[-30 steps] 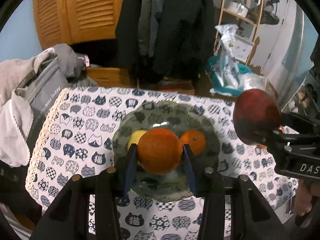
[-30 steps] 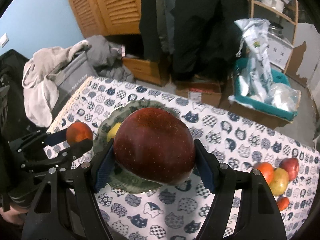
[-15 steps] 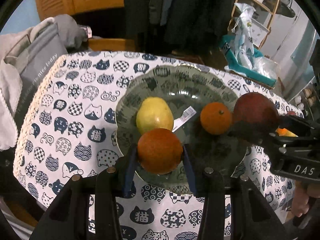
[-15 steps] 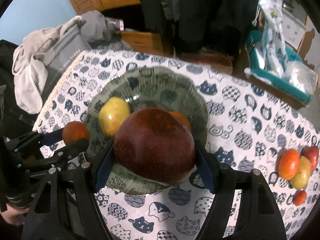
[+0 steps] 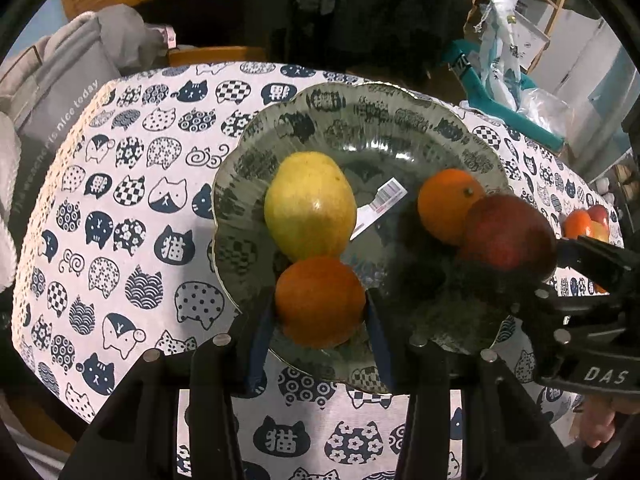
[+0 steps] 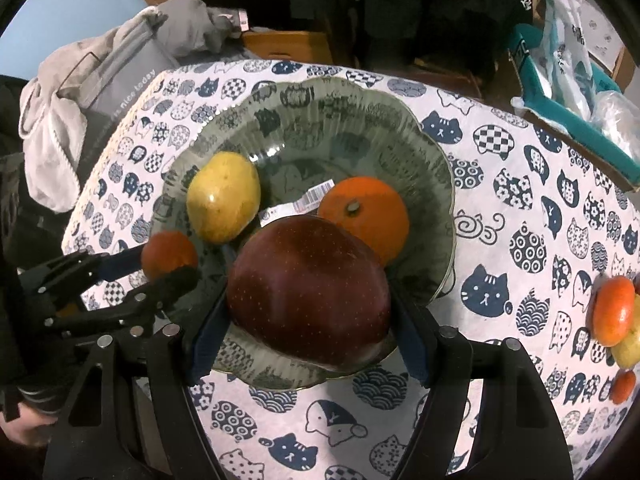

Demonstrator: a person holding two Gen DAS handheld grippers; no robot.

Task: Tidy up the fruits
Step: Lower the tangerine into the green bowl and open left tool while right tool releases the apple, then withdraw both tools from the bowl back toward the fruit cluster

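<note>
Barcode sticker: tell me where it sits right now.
The barcode sticker lies flat on the floor of the green plate, between the yellow pear on its left and the loose orange on its right.

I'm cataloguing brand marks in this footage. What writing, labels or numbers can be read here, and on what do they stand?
"DAS" in white letters, on the body of the right gripper; the rest runs out of frame.
"nice today", on the grey bag beside the table; the words before it are blurred.
"猫", on cat heads of the tablecloth.
Barcode sticker in the plate: too small to read.
</note>
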